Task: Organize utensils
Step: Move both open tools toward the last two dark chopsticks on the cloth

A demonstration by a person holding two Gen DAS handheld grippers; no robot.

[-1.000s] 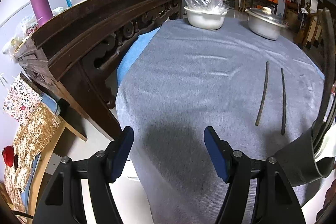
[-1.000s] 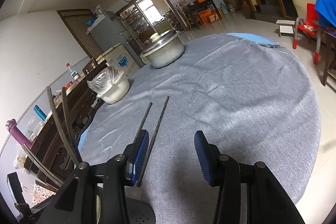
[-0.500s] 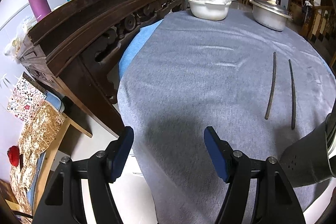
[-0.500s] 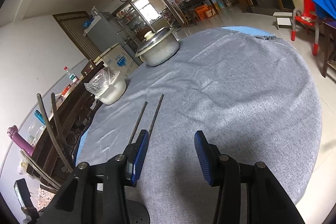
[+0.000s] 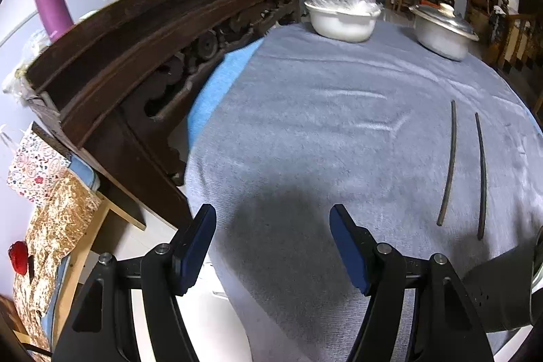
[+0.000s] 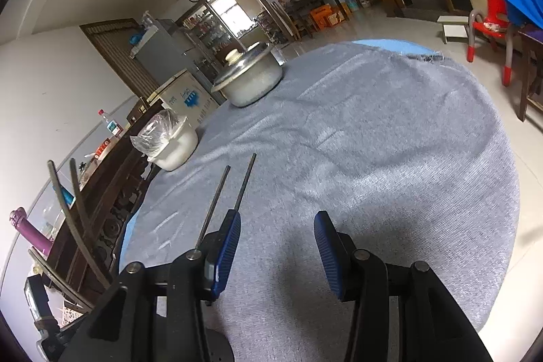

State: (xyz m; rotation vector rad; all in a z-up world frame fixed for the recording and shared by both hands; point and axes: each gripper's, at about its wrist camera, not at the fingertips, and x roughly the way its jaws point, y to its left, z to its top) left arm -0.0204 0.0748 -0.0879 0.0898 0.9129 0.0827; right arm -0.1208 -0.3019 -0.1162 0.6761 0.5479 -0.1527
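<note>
- At your far left in the left wrist view, a purple flask point(image 5: 51, 9) stands on the dark carved wooden sideboard point(image 5: 142, 56), which runs along the left edge of the table.
- Your left gripper point(image 5: 273, 246) hangs over the near left edge of the grey tablecloth point(image 5: 322, 131), its blue-padded fingers point(image 5: 349, 256) wide apart and holding nothing.
- Beyond it, at the far side of the cloth, a white bowl covered in plastic wrap point(image 5: 342, 16) sits to the left of a lidded metal pot point(image 5: 441, 29).
- To the right of your left gripper, two dark chopsticks point(image 5: 448, 162) lie flat on the cloth, side by side and nearly parallel, a small gap between them.
- At the lower right corner of that view, a dark perforated holder point(image 5: 499, 294) shows only in part.
- In the right wrist view, more chopsticks point(image 6: 68, 216) stand tilted at the far left, their lower ends hidden.
- Your right gripper point(image 6: 276, 251) hovers over the cloth with its fingers point(image 6: 225, 246) spread and empty; the near ends of the two lying chopsticks point(image 6: 242, 182) are hidden behind its left finger.
</note>
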